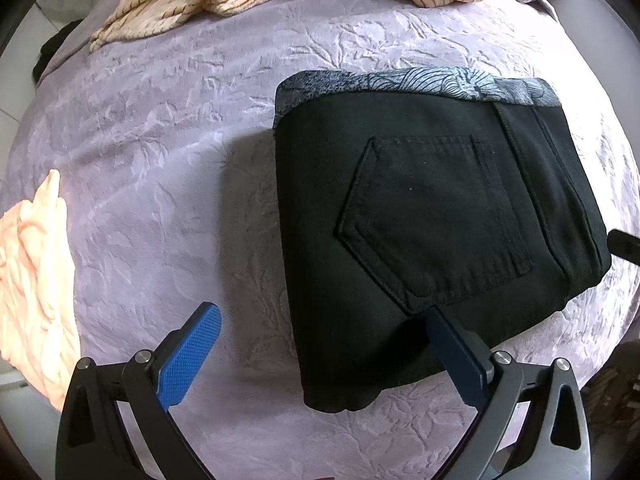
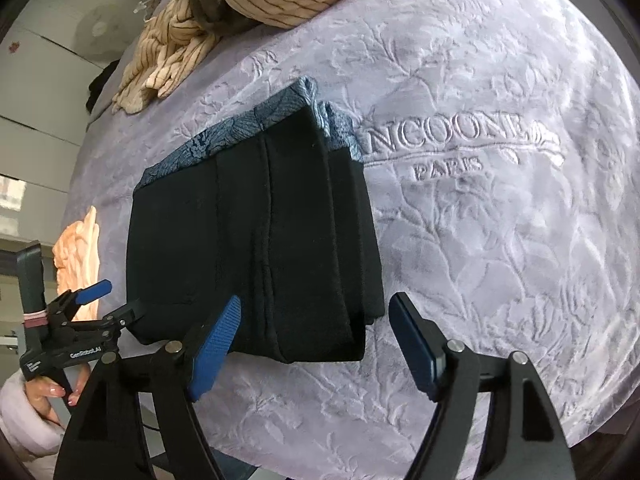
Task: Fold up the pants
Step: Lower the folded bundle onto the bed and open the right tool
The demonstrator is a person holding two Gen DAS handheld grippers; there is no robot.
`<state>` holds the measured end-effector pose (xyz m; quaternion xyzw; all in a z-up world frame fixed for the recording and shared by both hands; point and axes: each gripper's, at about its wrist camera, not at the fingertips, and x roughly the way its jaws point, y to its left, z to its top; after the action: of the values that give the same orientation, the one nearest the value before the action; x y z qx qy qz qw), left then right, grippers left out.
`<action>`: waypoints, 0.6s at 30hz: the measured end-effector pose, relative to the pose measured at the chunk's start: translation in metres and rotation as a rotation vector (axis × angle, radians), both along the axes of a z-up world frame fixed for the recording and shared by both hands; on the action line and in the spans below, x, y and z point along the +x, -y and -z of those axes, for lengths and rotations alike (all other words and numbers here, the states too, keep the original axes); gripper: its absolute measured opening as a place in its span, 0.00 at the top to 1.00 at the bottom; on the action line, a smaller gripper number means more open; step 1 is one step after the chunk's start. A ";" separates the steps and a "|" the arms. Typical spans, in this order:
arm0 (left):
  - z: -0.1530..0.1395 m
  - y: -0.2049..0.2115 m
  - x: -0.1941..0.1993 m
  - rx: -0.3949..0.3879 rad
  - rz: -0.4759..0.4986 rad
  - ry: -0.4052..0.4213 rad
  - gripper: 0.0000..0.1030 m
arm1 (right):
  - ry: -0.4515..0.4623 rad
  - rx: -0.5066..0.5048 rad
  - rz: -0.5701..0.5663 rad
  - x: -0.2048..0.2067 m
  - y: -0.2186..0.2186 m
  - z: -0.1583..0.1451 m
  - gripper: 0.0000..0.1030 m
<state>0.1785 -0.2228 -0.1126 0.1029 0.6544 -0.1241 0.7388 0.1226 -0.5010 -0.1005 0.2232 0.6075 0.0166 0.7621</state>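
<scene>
Open lilac bedspread [image 1: 160, 152] at nine o'clock of the folded black pants [image 1: 420, 220]; striped garment [image 1: 192, 4] blocks twelve, peach cloth [image 1: 32, 272] crowds eight.

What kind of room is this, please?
Probably a bedroom: folded black pants lie on a bed's embossed lilac blanket, with a rumpled striped garment and peach cloth nearby.

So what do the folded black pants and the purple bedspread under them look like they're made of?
The black pants look like matte cotton denim or twill, judging by the stitched patch pocket and seams; the patterned blue-grey lining at the waistband seems a thinner printed weave. The purple bedspread looks like plush embossed velvet or fleece, with raised leaves and lettering.
</scene>
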 end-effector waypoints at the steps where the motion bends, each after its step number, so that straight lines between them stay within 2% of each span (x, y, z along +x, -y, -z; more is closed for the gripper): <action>1: 0.001 -0.001 0.001 -0.002 -0.010 -0.007 0.00 | -0.005 0.003 0.000 0.000 0.001 0.001 0.23; 13: 0.019 -0.017 0.014 -0.070 -0.061 -0.102 0.00 | -0.046 0.037 0.015 0.002 0.006 0.016 0.23; 18: 0.013 -0.021 0.017 -0.093 -0.057 -0.079 0.00 | -0.053 0.046 0.015 0.005 0.006 0.019 0.23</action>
<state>0.1960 -0.2020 -0.1259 0.0447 0.6794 -0.1372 0.7195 0.1274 -0.5072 -0.1195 0.2458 0.6251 0.0190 0.7405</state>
